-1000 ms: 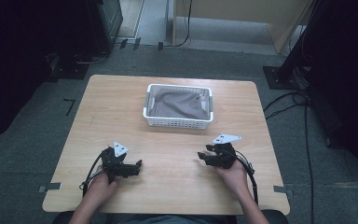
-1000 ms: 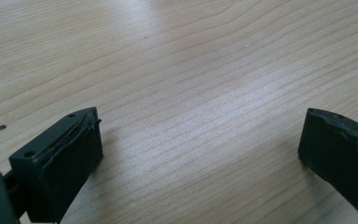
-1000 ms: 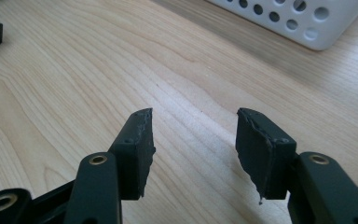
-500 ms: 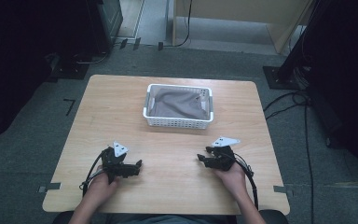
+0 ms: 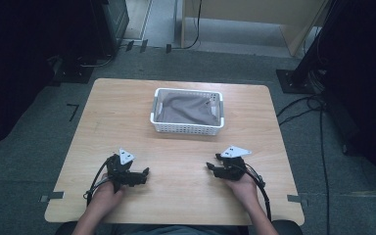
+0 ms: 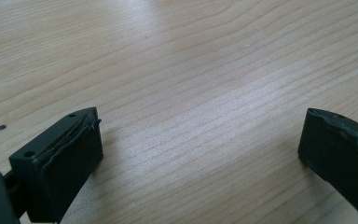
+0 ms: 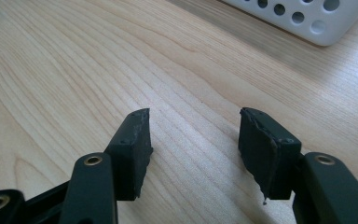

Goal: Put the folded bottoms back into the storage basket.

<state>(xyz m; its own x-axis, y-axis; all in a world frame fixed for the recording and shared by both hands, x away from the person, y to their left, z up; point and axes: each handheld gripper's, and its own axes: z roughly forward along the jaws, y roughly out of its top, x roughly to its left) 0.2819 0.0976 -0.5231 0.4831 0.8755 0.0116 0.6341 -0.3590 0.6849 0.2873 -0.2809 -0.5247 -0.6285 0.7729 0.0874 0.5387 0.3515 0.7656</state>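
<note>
While both hands are kept low at table (image 5: 127, 112) near edge, little change is noted: right gripper (image 5: 214, 169) shifted slightly toward 9 o'clock, jaws moderately parted, empty. Left gripper (image 5: 144, 174) unmoved, jaws wide, empty. Basket (image 5: 186, 128) with grey cloth (image 5: 183, 108) left untouched at 12 o'clock; work judged unstarted.

A white perforated basket (image 5: 187, 128) holding grey cloth (image 5: 186, 110) sits mid-table.

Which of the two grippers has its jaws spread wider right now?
The left gripper: its own view shows a wide stretch of bare table between its jaws. The right gripper is open too, but with a clearly narrower gap.
</note>
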